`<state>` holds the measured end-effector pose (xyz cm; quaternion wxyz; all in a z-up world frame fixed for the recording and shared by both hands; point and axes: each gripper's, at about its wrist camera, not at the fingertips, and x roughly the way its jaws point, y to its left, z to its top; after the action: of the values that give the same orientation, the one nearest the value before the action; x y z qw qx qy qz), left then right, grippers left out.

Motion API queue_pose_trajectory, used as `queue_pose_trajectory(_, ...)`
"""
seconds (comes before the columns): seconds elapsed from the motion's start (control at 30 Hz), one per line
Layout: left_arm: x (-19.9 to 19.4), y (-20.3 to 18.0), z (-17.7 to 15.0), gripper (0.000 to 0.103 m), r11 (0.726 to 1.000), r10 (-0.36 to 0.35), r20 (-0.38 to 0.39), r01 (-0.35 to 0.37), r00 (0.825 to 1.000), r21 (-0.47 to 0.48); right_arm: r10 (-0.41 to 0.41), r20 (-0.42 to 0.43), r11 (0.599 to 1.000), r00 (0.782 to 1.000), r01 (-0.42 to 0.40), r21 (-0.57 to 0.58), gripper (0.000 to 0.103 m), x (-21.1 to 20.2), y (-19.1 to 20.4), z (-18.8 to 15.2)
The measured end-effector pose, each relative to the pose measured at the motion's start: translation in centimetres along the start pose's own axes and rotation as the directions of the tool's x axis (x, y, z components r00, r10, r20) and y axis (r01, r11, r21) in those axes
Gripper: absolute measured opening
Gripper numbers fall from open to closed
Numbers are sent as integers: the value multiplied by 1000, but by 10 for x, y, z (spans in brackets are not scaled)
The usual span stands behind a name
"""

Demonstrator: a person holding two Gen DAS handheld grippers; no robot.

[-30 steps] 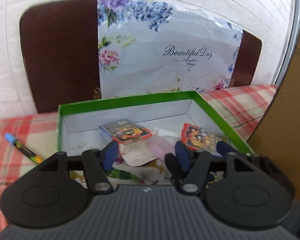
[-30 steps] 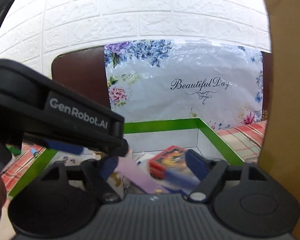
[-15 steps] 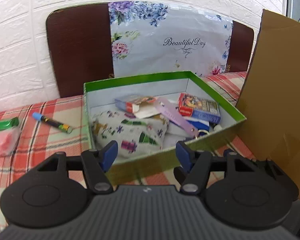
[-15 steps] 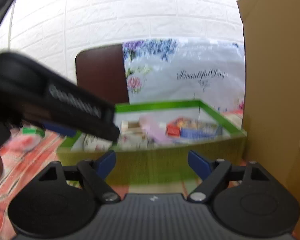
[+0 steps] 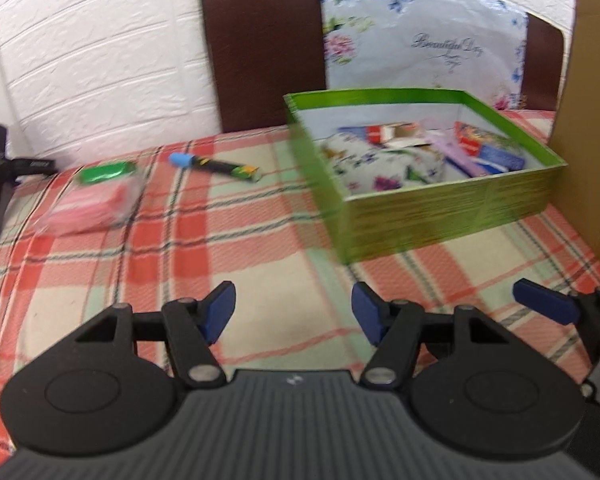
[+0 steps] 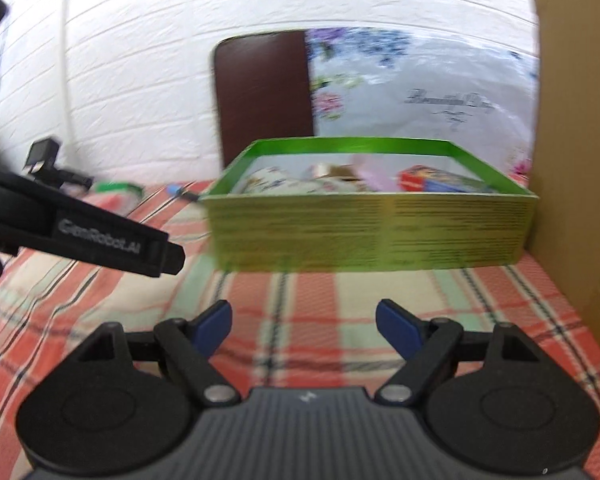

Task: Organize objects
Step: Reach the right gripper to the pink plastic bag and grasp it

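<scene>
Left hand-held gripper (image 5: 293, 312) and right hand-held gripper (image 6: 303, 325) side by side, tilted down, spread, empty, short of green box (image 6: 372, 232).

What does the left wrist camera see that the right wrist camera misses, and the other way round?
Only the left wrist view shows the pink packet clearly, the whole marker lying on the cloth, and a blue tip of the right tongs at its right edge. Only the right wrist view shows the side of the left tongs, a black body with white lettering. Both share the green box filled with small items, the plaid tablecloth, the brown chair back and the cardboard sheet.
</scene>
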<state>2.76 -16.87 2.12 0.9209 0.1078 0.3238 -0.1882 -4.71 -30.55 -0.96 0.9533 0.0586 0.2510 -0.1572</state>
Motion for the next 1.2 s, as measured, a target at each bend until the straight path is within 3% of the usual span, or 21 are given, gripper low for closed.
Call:
queue_pose_trajectory(0.43,11,97,-30,66,988,126,-23,-127,992,-86,103,-112,977,988,-122,-177,82,22,89,-1)
queue_pose_trajectory(0.67,24,144,-41,67,975,165,-47,-170,985,-146,156,-154,961,976,-186,-207,82,38,126,5)
queue_pose_trajectory(0.9,35,182,-42,75,966,213,11,-209,977,-149,198,-178,956,964,-230,-182,87,70,151,19)
queue_pose_trajectory(1.0,39,205,-49,80,948,280,58,-267,958,-173,207,-180,955,962,-239,-177,87,90,161,29)
queue_pose_trajectory(1.07,36,227,-54,80,927,270,64,-241,961,-287,212,-179,955,961,-242,-173,87,105,167,38)
queue_pose_trajectory(1.13,34,245,-62,79,886,269,65,-220,961,-407,212,-171,956,962,-240,-169,87,121,173,48)
queue_pose_trajectory(1.2,32,248,-64,79,866,285,78,-222,955,-447,214,-157,957,964,-239,-162,87,138,179,59)
